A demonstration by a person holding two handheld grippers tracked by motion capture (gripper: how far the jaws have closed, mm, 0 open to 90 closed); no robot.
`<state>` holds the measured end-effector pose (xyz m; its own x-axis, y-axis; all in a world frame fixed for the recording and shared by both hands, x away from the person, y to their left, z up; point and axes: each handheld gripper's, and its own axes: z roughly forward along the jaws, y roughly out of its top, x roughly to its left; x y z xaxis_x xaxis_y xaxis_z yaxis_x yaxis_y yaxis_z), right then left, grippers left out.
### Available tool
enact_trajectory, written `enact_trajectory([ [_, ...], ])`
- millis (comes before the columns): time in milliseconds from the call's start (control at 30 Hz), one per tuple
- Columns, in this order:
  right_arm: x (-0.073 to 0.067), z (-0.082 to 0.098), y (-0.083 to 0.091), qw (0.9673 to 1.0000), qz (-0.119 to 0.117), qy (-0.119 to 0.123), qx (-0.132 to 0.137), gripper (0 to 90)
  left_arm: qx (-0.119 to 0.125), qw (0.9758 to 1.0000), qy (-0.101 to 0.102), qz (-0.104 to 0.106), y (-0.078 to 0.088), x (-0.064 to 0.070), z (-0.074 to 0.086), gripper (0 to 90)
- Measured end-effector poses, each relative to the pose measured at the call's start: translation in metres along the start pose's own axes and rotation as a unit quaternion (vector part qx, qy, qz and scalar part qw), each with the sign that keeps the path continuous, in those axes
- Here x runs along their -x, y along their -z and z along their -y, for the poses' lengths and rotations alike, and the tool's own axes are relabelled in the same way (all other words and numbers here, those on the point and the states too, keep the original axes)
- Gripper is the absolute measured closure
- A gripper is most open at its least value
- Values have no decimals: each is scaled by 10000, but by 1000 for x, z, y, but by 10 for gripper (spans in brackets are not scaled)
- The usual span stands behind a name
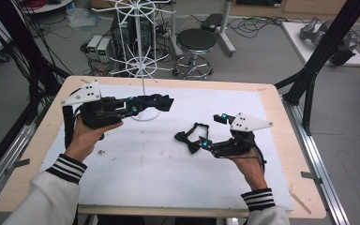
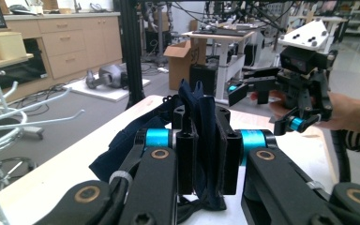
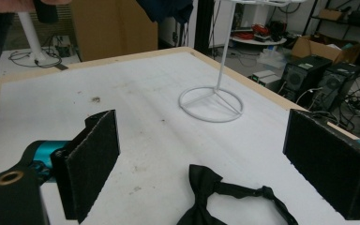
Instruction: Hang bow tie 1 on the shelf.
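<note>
1. High view. Striped cuffs and white sleeves sit nearest the camera. Left gripper [image 1: 165,103] is held above the white mat [image 1: 136,178], jaws clamped on a dark blue bow tie [image 1: 161,101], close to the pole of the white wire rack [image 1: 139,56]. Right gripper [image 1: 208,130] is low on the mat with jaws spread wide around a black bow tie [image 1: 187,140] lying flat with its strap looped behind.

2. Left gripper view. Both pads are pressed together on the blue bow tie [image 2: 201,126]; loose cloth hangs down to the left of the jaws. Rack arms [image 2: 23,117] show at the left edge; the right gripper [image 2: 258,89] is farther off, with a hand behind it.

3. Right gripper view. Pads [image 3: 91,164] stand far apart, nothing between them touching. Black bow tie [image 3: 201,187] lies on the mat between and just ahead of the jaws; the rack's ring base [image 3: 211,104] stands well beyond.

4. Handling note, as judged. Blue tie appears bound for a rack arm: lift the loop clear over an arm tip before letting go. For the black tie, lower the jaws around the knot, not the thin strap, then close.
</note>
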<state>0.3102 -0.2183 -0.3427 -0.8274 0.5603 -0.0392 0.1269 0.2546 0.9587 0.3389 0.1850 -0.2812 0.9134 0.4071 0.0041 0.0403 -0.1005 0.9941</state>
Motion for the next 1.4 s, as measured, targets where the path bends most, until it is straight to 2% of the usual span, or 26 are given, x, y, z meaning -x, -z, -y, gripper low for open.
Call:
enact_trajectory([
  [433,-2,13,19,9997,155,-87,163,105,70,9996,-197,-208,9,-11,-15,814],
  [700,-1,24,30,9992,261,-235,201,105,179,9991,-235,-307,16,-14,-24,814],
  [967,-1,31,34,9988,315,-274,238,105,235,9985,-272,-405,19,-19,-28,814],
  [1267,0,38,36,9985,341,-354,254,105,326,9977,-243,-536,22,-34,-25,814],
  [1400,1,38,35,9983,334,-382,300,105,288,9975,-205,-617,21,-41,-21,814],
])
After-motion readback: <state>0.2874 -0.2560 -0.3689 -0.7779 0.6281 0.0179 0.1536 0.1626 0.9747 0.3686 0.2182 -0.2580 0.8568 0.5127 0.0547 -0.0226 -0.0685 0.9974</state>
